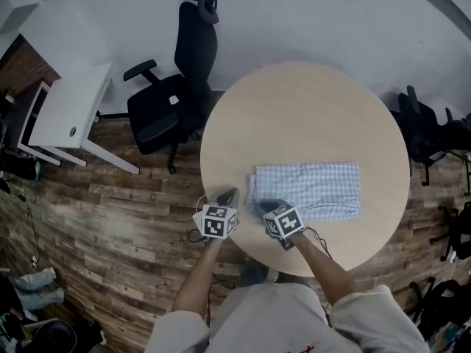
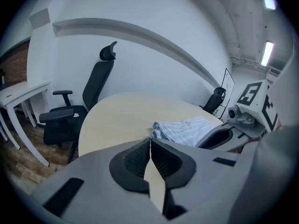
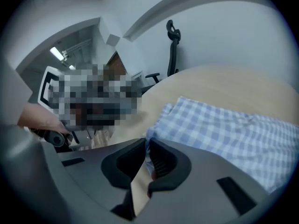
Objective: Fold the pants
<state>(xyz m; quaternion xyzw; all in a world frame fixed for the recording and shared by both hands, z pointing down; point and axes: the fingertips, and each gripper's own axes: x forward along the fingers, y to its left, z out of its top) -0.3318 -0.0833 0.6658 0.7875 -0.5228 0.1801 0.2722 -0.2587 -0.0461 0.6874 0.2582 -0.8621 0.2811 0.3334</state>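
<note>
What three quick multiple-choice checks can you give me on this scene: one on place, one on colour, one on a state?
1. Where do the pants lie?
A. Flat on the round table, on its half nearer the person
B. Hanging off its far rim
C. Lifted clear of it

2. What do the pants look like?
A. Plain black
B. Red stripes
C. Blue and white checks

3. How do the left gripper jaws stand?
A. Wide apart
B. Together, with nothing between them
C. Clamped on cloth

Key:
1 A: the head view shows them folded flat, close in front of the person.
2 C: the checks show clearly in the right gripper view.
3 B: the left gripper view shows the pads meeting over bare tabletop, beside the cloth.
</note>
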